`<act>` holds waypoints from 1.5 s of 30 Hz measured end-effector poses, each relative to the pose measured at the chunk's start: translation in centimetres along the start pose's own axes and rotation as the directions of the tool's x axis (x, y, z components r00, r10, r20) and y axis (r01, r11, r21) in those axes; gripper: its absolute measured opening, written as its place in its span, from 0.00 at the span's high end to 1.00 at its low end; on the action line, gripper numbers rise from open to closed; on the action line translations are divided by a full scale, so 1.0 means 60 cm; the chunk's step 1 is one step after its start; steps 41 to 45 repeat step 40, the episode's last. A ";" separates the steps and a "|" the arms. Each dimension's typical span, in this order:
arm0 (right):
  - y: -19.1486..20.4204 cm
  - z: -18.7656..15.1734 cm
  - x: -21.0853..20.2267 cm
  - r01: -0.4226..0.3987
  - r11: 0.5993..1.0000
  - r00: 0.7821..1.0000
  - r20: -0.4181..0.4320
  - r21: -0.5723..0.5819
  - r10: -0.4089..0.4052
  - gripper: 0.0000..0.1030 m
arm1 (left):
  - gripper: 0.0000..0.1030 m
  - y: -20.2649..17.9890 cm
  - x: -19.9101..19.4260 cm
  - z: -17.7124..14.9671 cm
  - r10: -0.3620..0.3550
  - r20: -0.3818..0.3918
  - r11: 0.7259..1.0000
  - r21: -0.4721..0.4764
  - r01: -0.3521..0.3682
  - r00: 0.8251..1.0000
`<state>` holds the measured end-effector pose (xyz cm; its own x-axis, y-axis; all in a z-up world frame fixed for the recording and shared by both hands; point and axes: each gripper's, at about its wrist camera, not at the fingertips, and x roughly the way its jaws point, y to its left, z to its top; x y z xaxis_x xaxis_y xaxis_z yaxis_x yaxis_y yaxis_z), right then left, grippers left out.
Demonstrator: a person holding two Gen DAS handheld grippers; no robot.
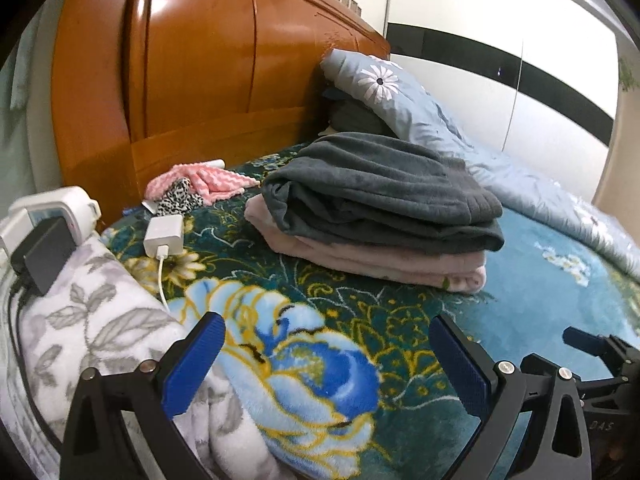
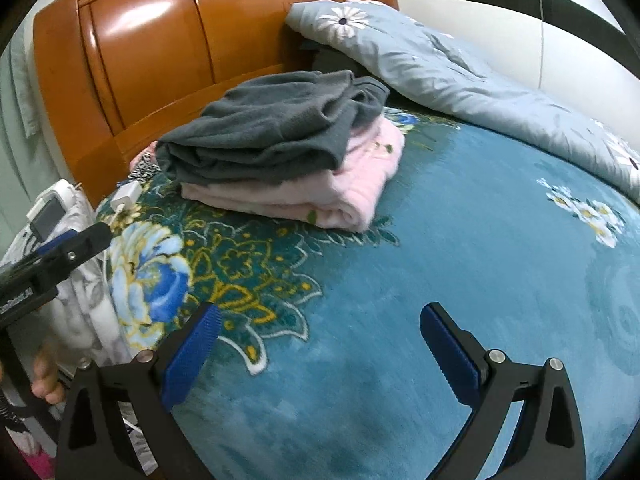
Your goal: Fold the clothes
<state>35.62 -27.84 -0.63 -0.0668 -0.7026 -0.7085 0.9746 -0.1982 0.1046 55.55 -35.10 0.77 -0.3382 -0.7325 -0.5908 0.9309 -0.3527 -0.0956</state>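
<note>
A folded dark grey garment (image 1: 384, 192) lies on top of a folded pale pink garment (image 1: 384, 264), the two making one neat stack on the teal floral blanket (image 2: 460, 260). In the left wrist view the stack sits ahead of the fingertips, beyond both pads and slightly toward the right finger; in the right wrist view it sits ahead and toward the left finger.

The left gripper (image 1: 326, 336) hangs over the blanket's big blue flower with its blue-padded fingers (image 1: 192, 364) spread wide, nothing between them. The right gripper (image 2: 320, 326) hangs over plain teal pile, its fingers (image 2: 452, 354) likewise wide apart and empty. Each gripper shows at the edge of the other's view.

Beyond the left finger of the left gripper, a white charger (image 1: 164, 234) with its cable rests on the blanket, and behind it lie a pink zigzag cloth (image 1: 208, 178) and a small black-and-white patterned item (image 1: 178, 198). A white blanket with grey leaves (image 1: 92, 320) lies outside that finger, with a power strip (image 1: 44, 224) at its far end. Behind the stack stands a glossy wooden headboard (image 1: 192, 80); a light blue quilt with daisies (image 2: 460, 68) is bunched ahead of the right fingers.
</note>
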 end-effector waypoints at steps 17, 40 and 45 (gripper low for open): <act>-0.045 -0.050 0.016 0.103 0.993 0.994 0.028 0.062 -0.105 0.00 | 0.00 -0.072 0.032 -0.032 0.041 -0.034 0.995 0.093 -0.038 0.999; -0.085 -0.081 0.039 0.116 0.984 0.993 -0.011 0.135 -0.115 0.00 | 0.00 -0.104 0.114 -0.107 0.052 -0.136 0.996 0.077 -0.041 0.989; -0.085 -0.081 0.039 0.116 0.984 0.993 -0.011 0.135 -0.115 0.00 | 0.00 -0.104 0.114 -0.107 0.052 -0.136 0.996 0.077 -0.041 0.989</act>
